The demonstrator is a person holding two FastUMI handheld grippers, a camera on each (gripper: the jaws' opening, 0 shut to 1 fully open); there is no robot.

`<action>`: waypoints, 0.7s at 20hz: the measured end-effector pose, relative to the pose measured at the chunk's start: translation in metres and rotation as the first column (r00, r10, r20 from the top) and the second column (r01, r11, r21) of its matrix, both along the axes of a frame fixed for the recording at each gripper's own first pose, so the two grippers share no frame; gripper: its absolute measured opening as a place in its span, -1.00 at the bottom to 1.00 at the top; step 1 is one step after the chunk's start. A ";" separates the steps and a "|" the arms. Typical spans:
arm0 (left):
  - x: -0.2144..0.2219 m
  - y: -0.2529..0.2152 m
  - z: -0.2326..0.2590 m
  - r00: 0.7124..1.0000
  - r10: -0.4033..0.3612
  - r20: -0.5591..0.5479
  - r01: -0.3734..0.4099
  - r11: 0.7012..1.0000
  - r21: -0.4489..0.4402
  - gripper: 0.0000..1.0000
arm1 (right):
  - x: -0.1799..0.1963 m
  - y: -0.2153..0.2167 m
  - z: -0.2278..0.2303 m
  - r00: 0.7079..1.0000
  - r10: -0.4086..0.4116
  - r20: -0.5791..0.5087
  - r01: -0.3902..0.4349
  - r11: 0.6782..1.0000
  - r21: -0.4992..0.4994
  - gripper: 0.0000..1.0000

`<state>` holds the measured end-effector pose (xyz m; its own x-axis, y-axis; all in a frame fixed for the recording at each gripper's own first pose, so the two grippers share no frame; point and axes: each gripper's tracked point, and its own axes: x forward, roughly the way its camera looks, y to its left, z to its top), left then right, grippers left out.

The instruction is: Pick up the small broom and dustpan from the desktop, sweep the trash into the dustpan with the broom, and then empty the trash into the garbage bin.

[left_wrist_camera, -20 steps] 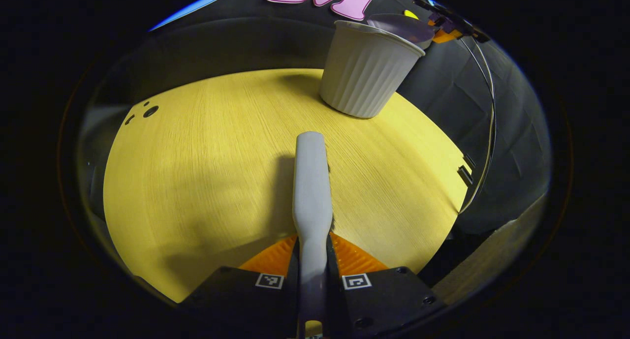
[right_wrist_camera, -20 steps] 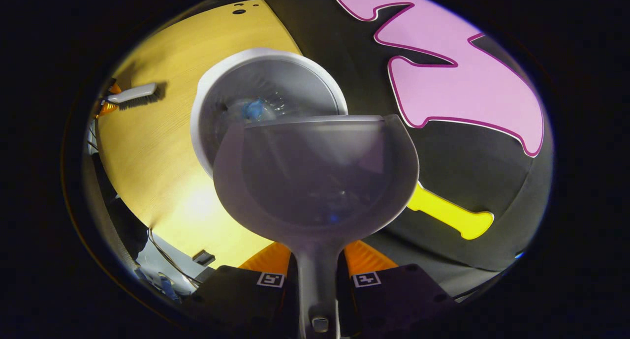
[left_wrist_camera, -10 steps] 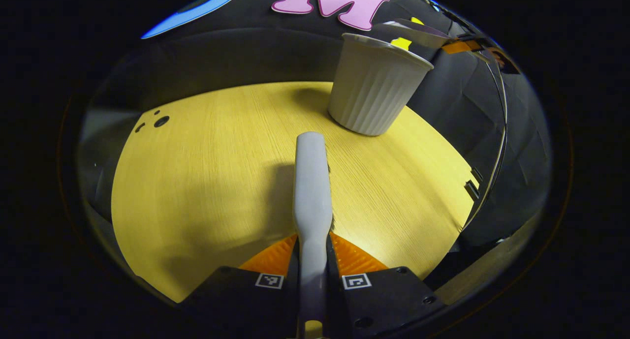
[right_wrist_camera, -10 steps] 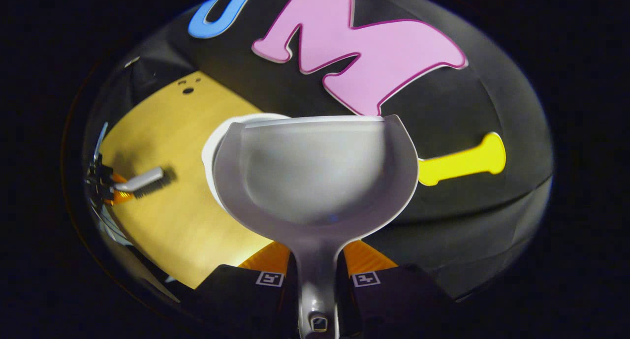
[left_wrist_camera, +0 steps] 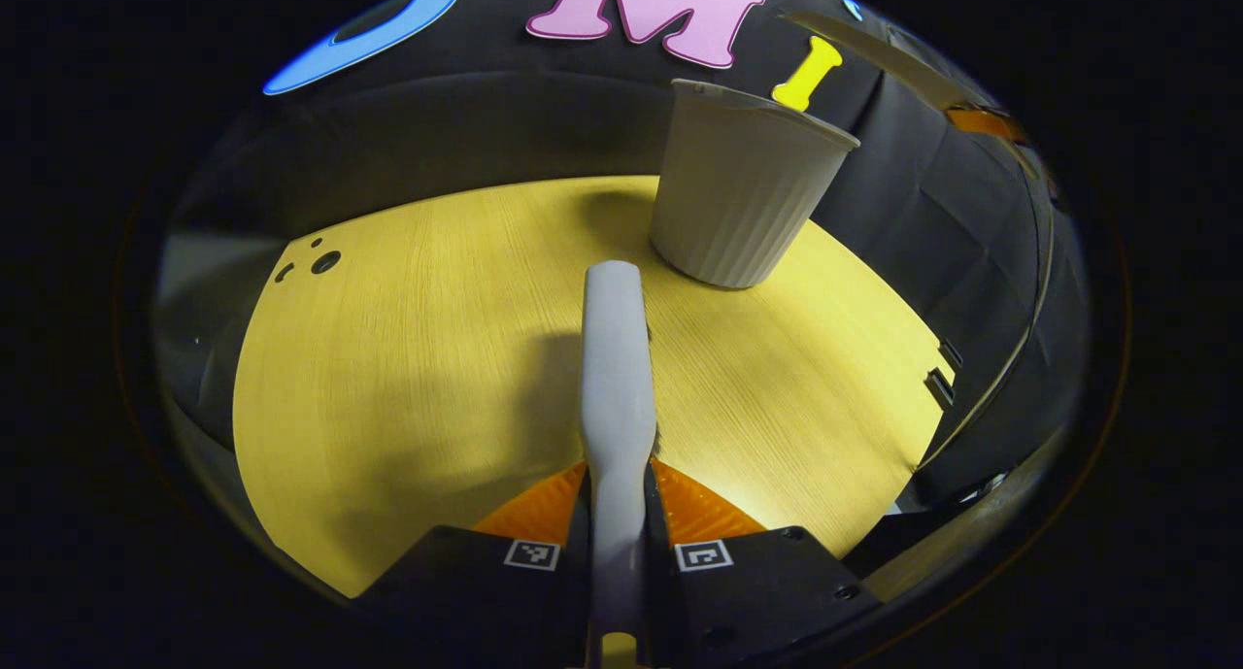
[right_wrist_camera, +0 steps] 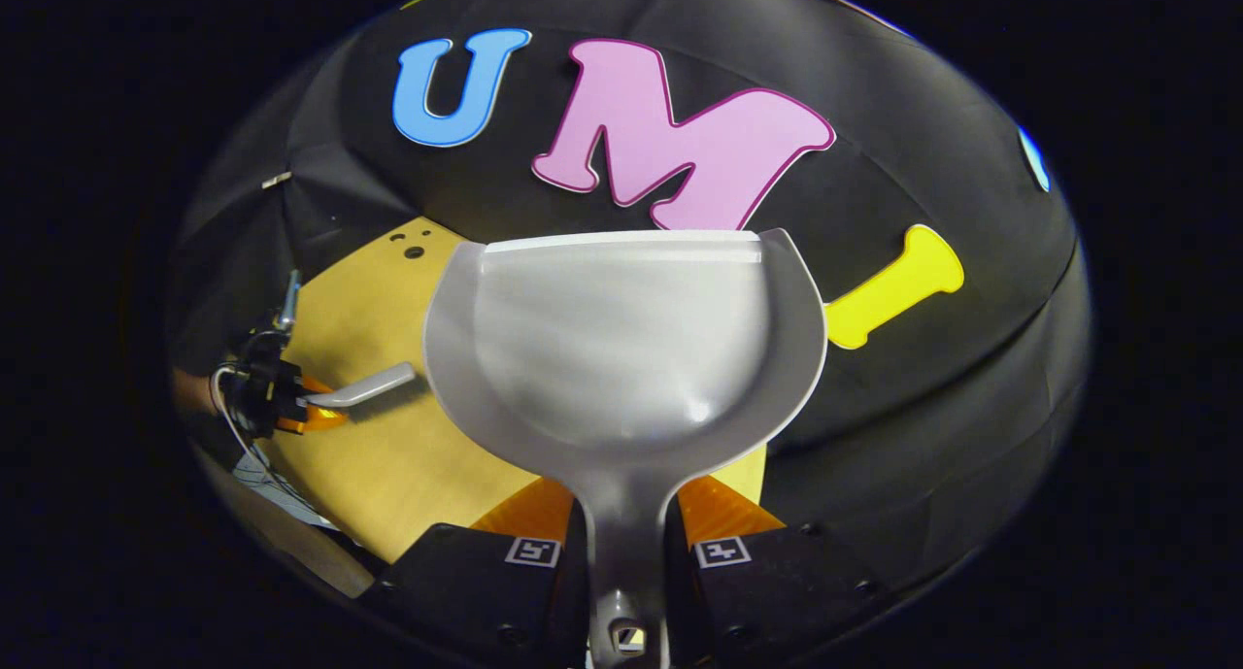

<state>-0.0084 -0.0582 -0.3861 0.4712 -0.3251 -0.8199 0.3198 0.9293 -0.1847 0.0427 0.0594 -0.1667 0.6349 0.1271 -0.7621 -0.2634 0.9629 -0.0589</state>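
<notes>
My left gripper [left_wrist_camera: 617, 489] is shut on the handle of the small white broom [left_wrist_camera: 616, 358], which points forward low over the yellow desktop [left_wrist_camera: 408, 358]. The white ribbed garbage bin [left_wrist_camera: 738, 198] stands beyond the broom's tip, slightly right. My right gripper [right_wrist_camera: 626, 502] is shut on the handle of the grey dustpan [right_wrist_camera: 621, 349], held level and facing the booth wall; its pan looks empty. In the right gripper view the left gripper [right_wrist_camera: 277, 397] and the broom [right_wrist_camera: 367, 389] sit far left over the desktop [right_wrist_camera: 388, 455].
Small dark holes [left_wrist_camera: 325, 260] mark the desktop's far left corner. A thin cable [left_wrist_camera: 1010, 358] curves down past the desktop's right edge. A hand [right_wrist_camera: 194, 389] holds the left gripper. The black cloth wall closes in behind the bin.
The right gripper has tipped the dustpan back from over the bin and swung it up to face the wall; the bin has left its view. The left gripper has barely shifted.
</notes>
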 end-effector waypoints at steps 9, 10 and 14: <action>-0.001 -0.003 0.002 1.000 0.004 0.011 -0.004 1.000 0.027 -0.36 | -0.099 0.058 -0.057 0.995 -0.030 -0.097 0.043 0.990 0.138 -0.30; -0.001 -0.002 0.002 1.000 0.006 0.009 -0.006 1.000 0.030 -0.37 | -0.110 0.065 -0.067 0.993 -0.035 -0.115 0.052 0.987 0.152 -0.30; -0.001 0.000 0.002 1.000 0.007 0.007 -0.007 0.999 0.047 -0.50 | -0.150 0.095 -0.119 0.979 -0.010 -0.204 0.047 0.983 0.177 -0.30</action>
